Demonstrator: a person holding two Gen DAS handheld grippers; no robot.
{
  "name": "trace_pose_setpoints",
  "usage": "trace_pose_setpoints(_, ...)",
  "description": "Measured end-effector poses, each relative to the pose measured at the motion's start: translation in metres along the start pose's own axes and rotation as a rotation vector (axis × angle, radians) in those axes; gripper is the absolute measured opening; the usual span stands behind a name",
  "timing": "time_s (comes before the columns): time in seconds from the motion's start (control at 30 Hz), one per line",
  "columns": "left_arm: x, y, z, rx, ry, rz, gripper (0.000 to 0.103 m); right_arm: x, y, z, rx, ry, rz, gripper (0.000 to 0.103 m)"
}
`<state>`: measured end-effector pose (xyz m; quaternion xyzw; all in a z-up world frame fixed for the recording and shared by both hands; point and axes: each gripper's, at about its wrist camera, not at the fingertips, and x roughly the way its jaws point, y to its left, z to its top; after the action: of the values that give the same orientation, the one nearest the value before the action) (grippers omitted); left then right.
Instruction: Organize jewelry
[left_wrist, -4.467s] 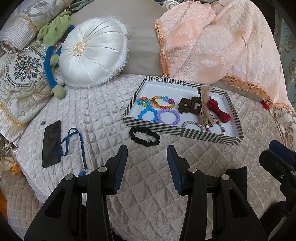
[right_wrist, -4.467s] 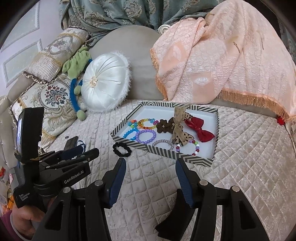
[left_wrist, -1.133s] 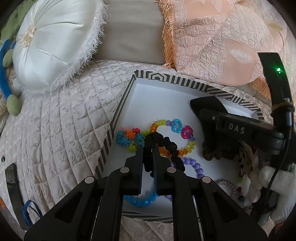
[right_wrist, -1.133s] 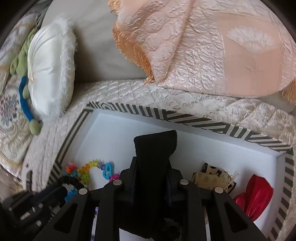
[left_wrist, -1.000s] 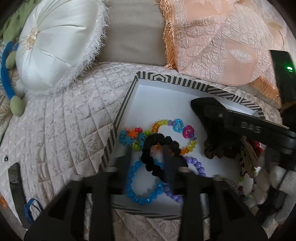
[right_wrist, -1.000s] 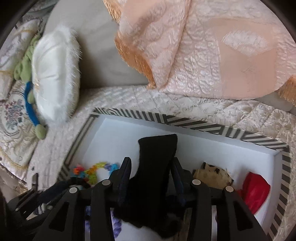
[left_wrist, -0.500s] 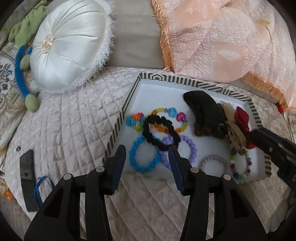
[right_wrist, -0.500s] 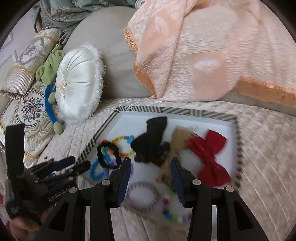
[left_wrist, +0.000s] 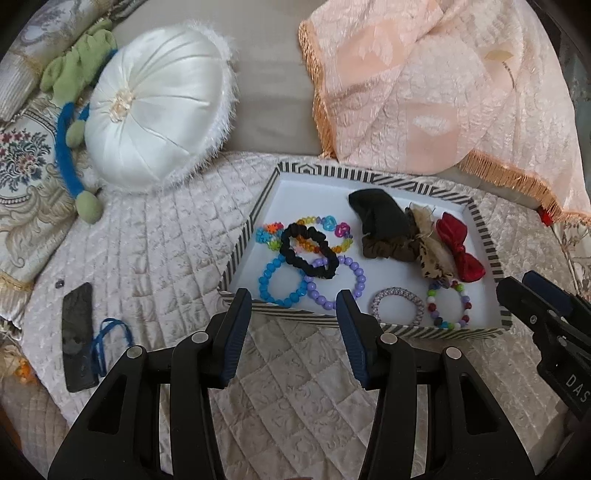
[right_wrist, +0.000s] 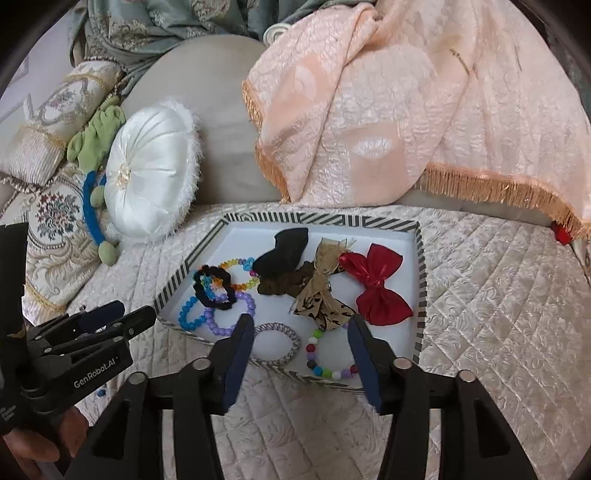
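A striped-rim white tray sits on the quilted bed. In it lie a black scrunchie on top of coloured bead bracelets, a black bow, a brown scrunchie, a leopard bow, a red bow, a silver ring bracelet and a multicolour bead bracelet. My left gripper is open and empty, just in front of the tray. My right gripper is open and empty over the tray's near edge.
A round white cushion and patterned pillows lie at the left. A peach fringed blanket hangs behind the tray. A black phone with a blue strap lies on the quilt at the left.
Both grippers opened, let go of the black scrunchie and the black bow in the tray, and drew back toward the near side of the bed.
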<state>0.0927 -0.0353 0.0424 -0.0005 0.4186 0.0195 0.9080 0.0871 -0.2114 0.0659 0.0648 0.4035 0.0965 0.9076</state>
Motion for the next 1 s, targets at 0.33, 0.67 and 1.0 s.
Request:
trace_pose_setpoints(0.33,-0.036,-0.001,0.001,-0.022,-0.067,0.017,0.047,-0.027,0.012,0.004,-0.007,-0.048,0.003,0.054)
trace_pose_setpoints(0.67,-0.052,-0.009,0.000,-0.011,-0.090,0.022,0.047,-0.043,0.020,0.001,-0.029,-0.074,0.001,0.059)
trace_pose_setpoints(1.0,-0.058,-0.012,-0.002,-0.009,-0.102,0.032,0.047,-0.047,0.018,-0.002,-0.029,-0.074,-0.001,0.060)
